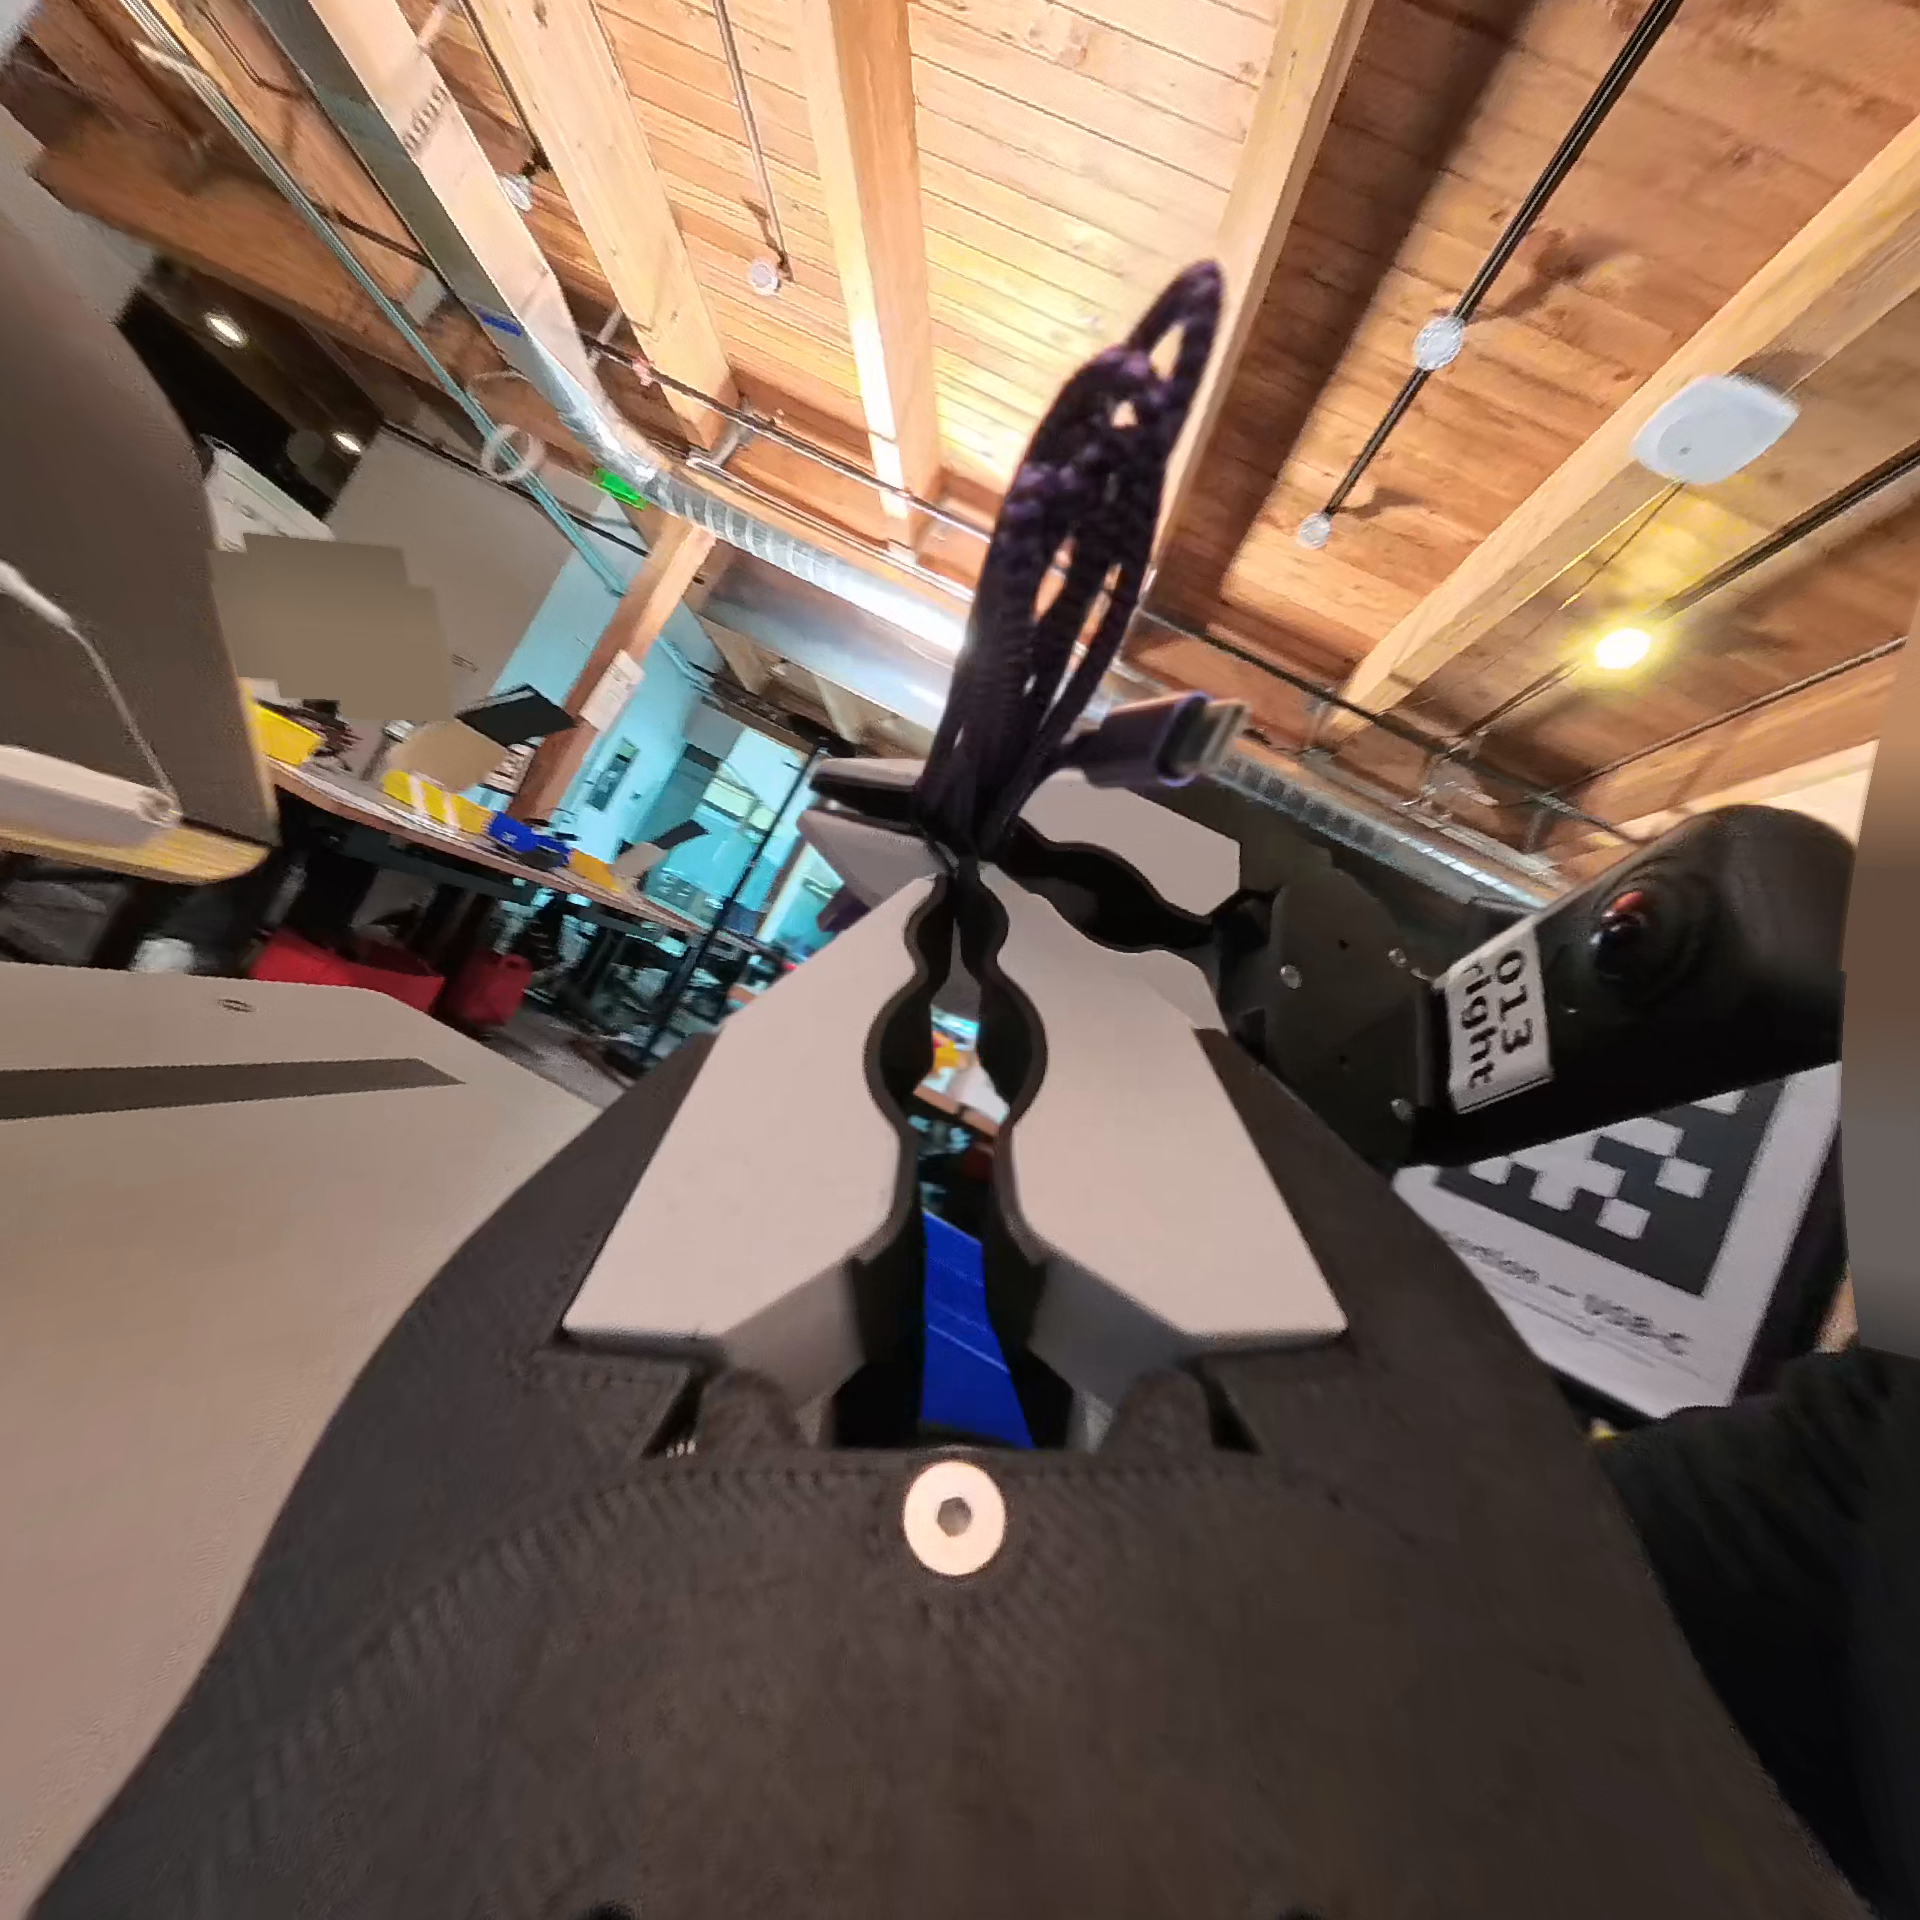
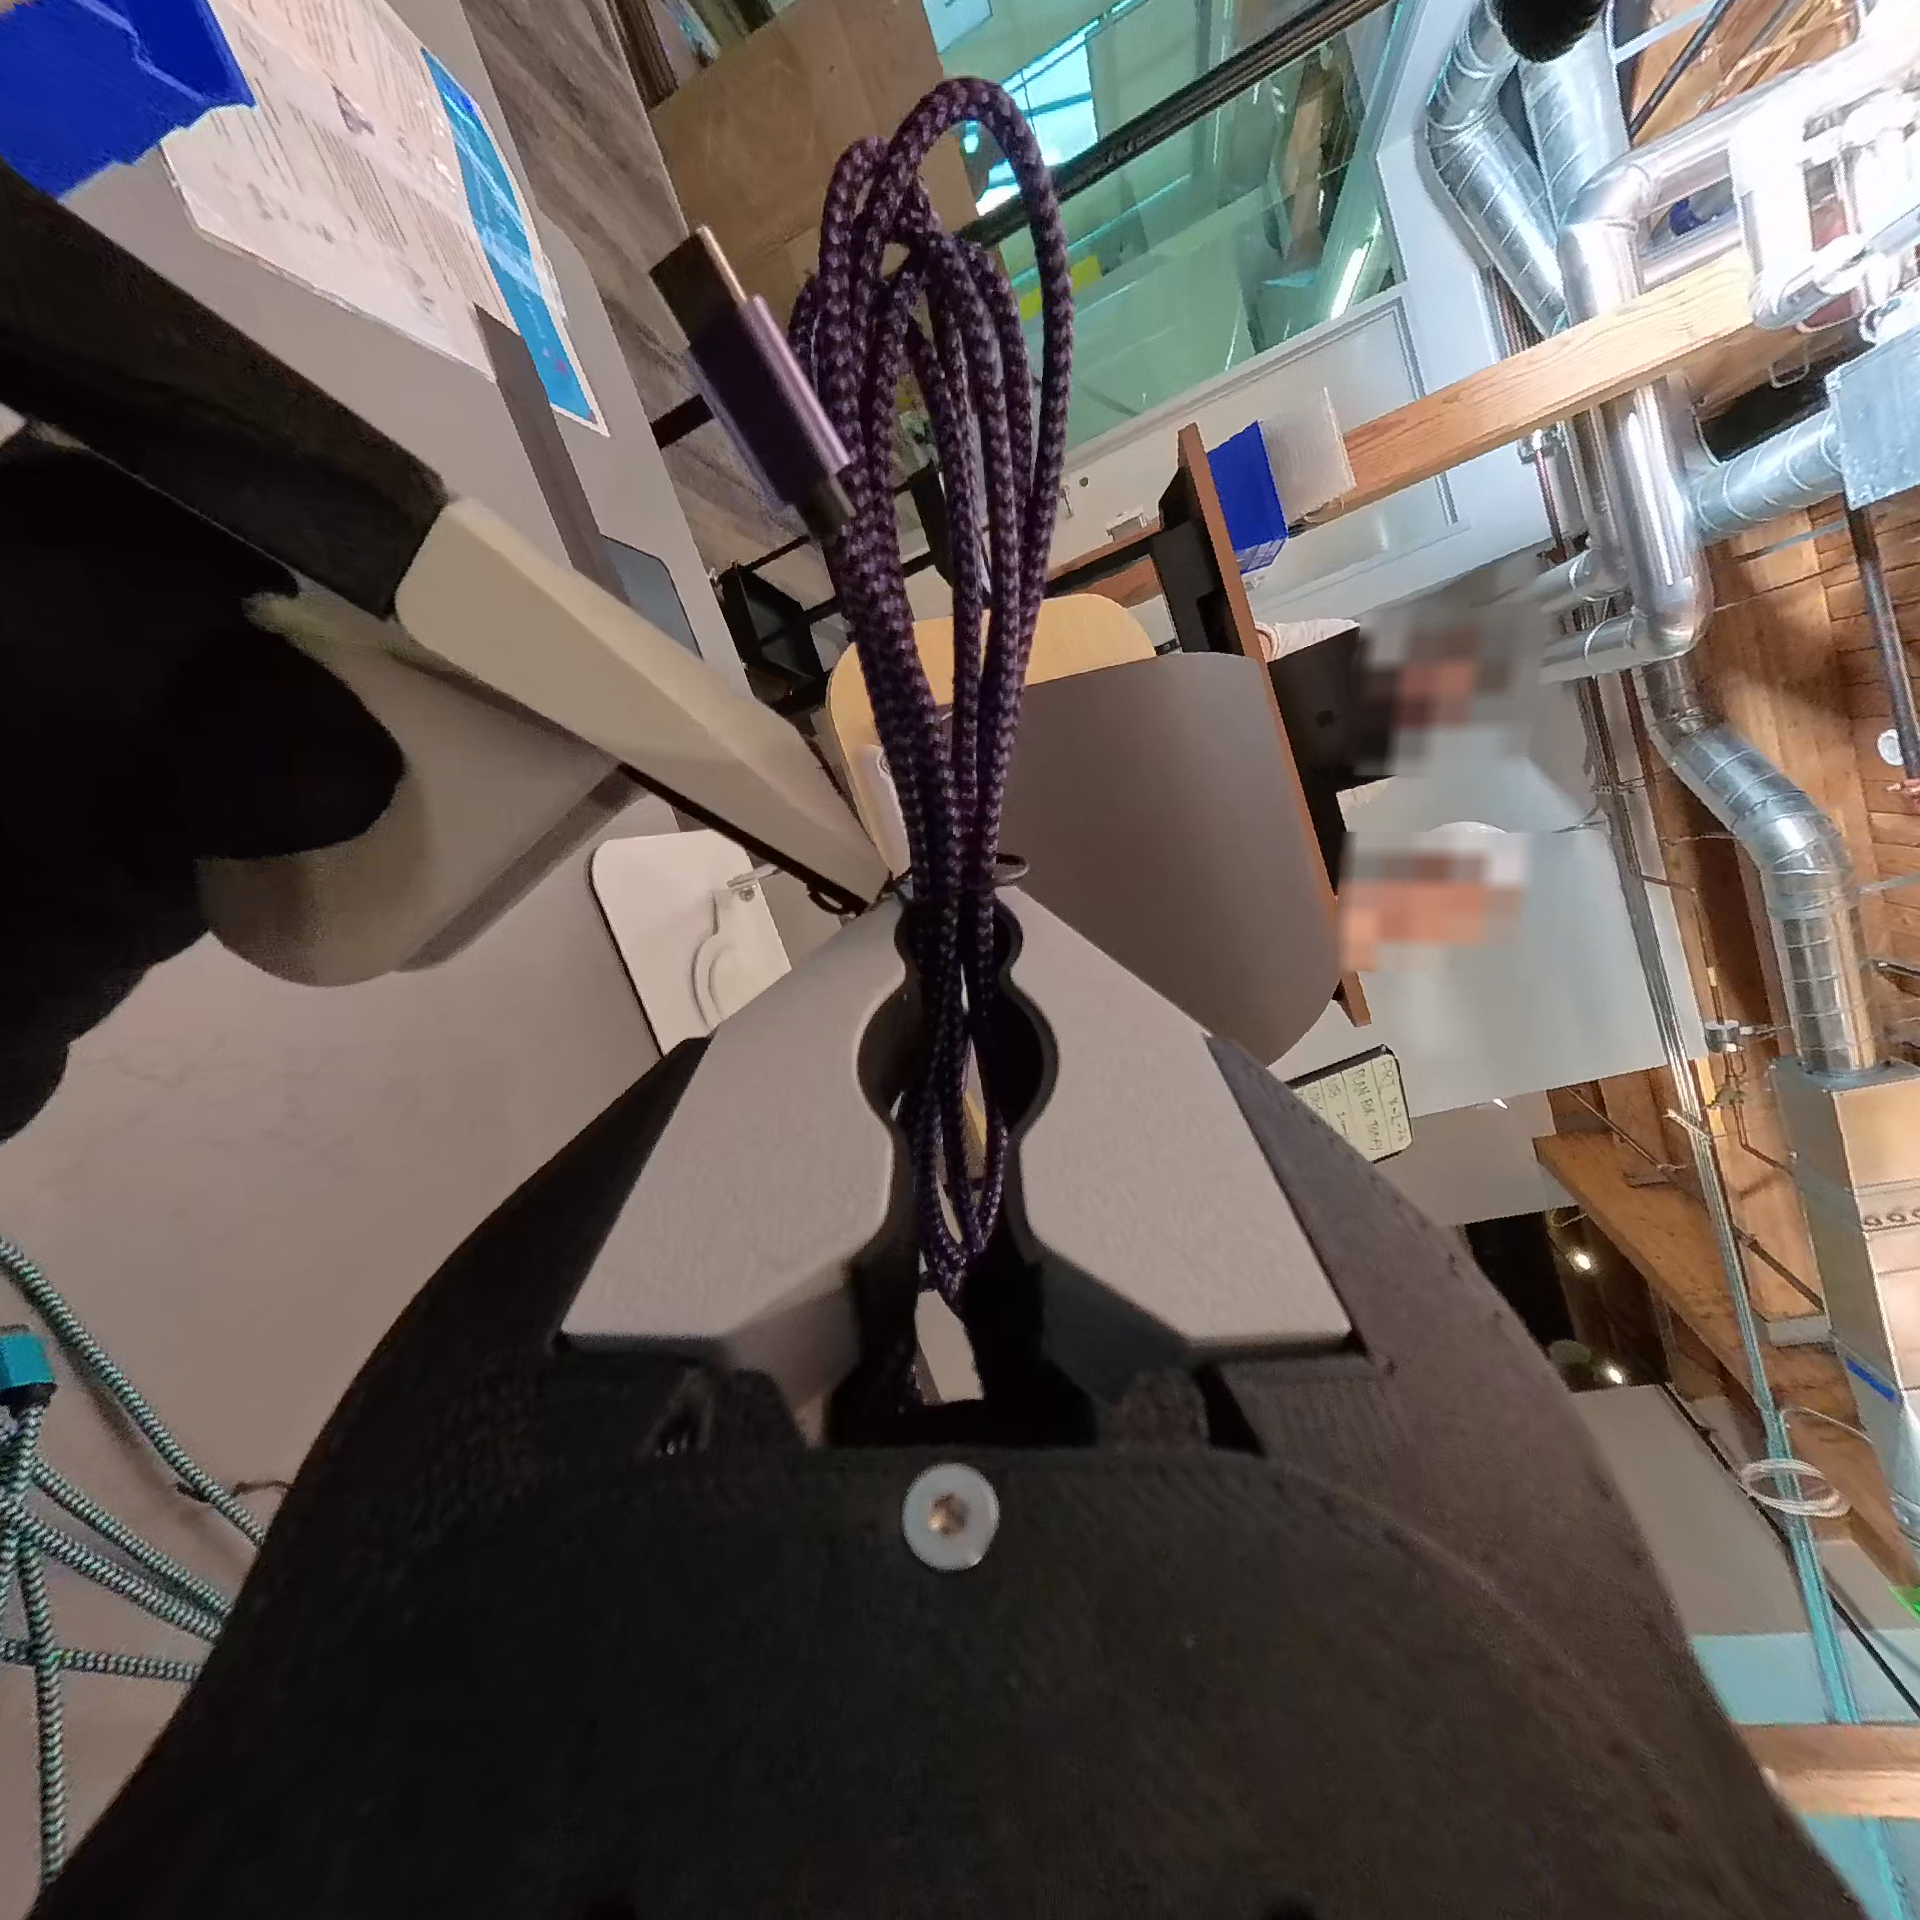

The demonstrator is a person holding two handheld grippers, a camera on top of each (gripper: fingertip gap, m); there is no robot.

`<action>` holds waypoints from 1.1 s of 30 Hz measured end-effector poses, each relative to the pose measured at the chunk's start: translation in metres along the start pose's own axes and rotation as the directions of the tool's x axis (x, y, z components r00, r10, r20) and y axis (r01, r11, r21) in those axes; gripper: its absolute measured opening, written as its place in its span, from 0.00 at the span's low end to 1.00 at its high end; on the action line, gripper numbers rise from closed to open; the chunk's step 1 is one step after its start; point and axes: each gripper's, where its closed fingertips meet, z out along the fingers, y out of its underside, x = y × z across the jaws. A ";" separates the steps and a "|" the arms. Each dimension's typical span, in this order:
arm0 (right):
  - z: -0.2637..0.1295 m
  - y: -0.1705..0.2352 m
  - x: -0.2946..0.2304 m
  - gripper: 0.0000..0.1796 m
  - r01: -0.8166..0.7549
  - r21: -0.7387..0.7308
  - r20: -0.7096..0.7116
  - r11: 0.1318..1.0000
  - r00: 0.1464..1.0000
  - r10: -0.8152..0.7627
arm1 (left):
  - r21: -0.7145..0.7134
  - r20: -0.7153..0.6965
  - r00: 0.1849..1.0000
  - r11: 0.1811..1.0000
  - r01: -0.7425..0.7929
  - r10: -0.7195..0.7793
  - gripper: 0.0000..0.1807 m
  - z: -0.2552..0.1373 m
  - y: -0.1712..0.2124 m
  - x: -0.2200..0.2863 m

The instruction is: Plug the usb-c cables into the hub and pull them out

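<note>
Left wrist view, left to right: grey table surface from 9 to 7 o'clock; cluttered workbench with yellow and blue bins behind, at 10 o'clock. Left gripper at centre, fingers drawn together at the tips, pinching the tie point of the coiled purple braided cable; coil stands up toward 12 o'clock against the wooden ceiling. Cable's USB-C plug points toward 2 o'clock. Right gripper enters from 3 o'clock, tips beside the same tie point. Checkered marker sheet at 4 o'clock. Right wrist view: teal braided cables at 8 o'clock; left gripper reaches in from 10 o'clock to the bundle. Right gripper nearly closed, the purple braided cable running between its fingers; plug at 11 o'clock. Hub not identifiable in either view.
</note>
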 end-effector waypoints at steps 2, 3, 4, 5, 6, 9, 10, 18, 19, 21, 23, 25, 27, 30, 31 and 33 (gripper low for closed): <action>0.000 0.000 -0.001 0.02 -0.010 0.011 0.006 1.000 1.000 0.009 | -0.002 -0.027 0.998 0.999 0.051 -0.051 0.00 -0.001 0.000 0.000; 0.000 0.001 -0.001 0.02 -0.012 0.011 0.010 1.000 1.000 0.012 | -0.005 -0.038 0.997 0.998 0.070 -0.070 0.00 -0.001 0.001 0.000; 0.001 0.002 -0.002 0.02 -0.010 0.005 0.017 1.000 1.000 0.010 | -0.007 -0.045 0.996 0.997 0.081 -0.082 0.00 -0.001 0.002 0.000; 0.001 0.003 -0.003 0.02 -0.007 0.003 0.020 1.000 1.000 0.007 | -0.003 -0.045 0.996 0.997 0.073 -0.073 0.00 -0.001 0.002 -0.001; 0.001 0.003 -0.004 0.02 -0.004 0.003 0.022 1.000 1.000 0.004 | -0.002 -0.040 0.998 0.999 0.049 -0.049 0.00 -0.002 0.002 -0.002; 0.002 0.003 -0.004 0.02 0.002 0.004 0.021 1.000 1.000 -0.002 | 0.007 -0.022 1.000 1.000 0.009 -0.009 0.04 -0.004 0.000 -0.005; 0.001 0.003 -0.004 0.02 0.002 0.005 0.020 1.000 1.000 -0.002 | 0.003 -0.018 1.000 1.000 0.000 0.000 0.07 -0.004 0.001 -0.005; 0.002 0.003 -0.005 0.02 0.015 0.002 0.017 1.000 1.000 -0.015 | -0.029 0.006 1.000 0.999 -0.030 0.030 0.15 -0.001 0.007 -0.008; 0.002 0.002 -0.005 0.02 0.015 0.004 0.018 1.000 1.000 -0.015 | -0.027 0.012 0.999 0.999 -0.034 0.034 0.15 -0.001 0.007 -0.009; 0.002 0.002 -0.007 0.02 0.018 0.005 0.020 1.000 1.000 -0.018 | -0.025 0.013 0.999 0.999 -0.038 0.039 0.15 -0.001 0.007 -0.010; 0.002 0.002 -0.008 0.02 0.018 0.005 0.020 1.000 1.000 -0.018 | -0.025 0.010 0.999 0.999 -0.032 0.032 0.13 -0.001 0.007 -0.011; 0.001 0.002 -0.007 0.02 0.017 0.006 0.018 1.000 1.000 -0.017 | -0.021 0.004 1.000 1.000 -0.023 0.023 0.13 -0.001 0.007 -0.010; 0.001 0.002 -0.006 0.02 0.014 0.005 0.013 1.000 1.000 -0.014 | -0.013 -0.010 1.000 1.000 -0.010 0.010 0.07 -0.003 0.006 -0.010; 0.002 0.003 -0.006 0.02 0.021 -0.001 0.008 1.000 1.000 -0.021 | -0.014 -0.023 0.999 0.999 -0.029 0.029 0.00 -0.003 0.006 -0.005; 0.001 0.002 -0.006 0.02 0.018 0.004 0.008 1.000 1.000 -0.019 | -0.014 -0.029 0.999 1.000 -0.015 0.014 0.00 -0.003 0.006 -0.004; 0.001 0.002 -0.005 0.02 0.024 0.002 0.004 1.000 1.000 -0.024 | -0.012 -0.041 0.999 1.000 0.008 -0.009 0.00 -0.003 0.005 -0.003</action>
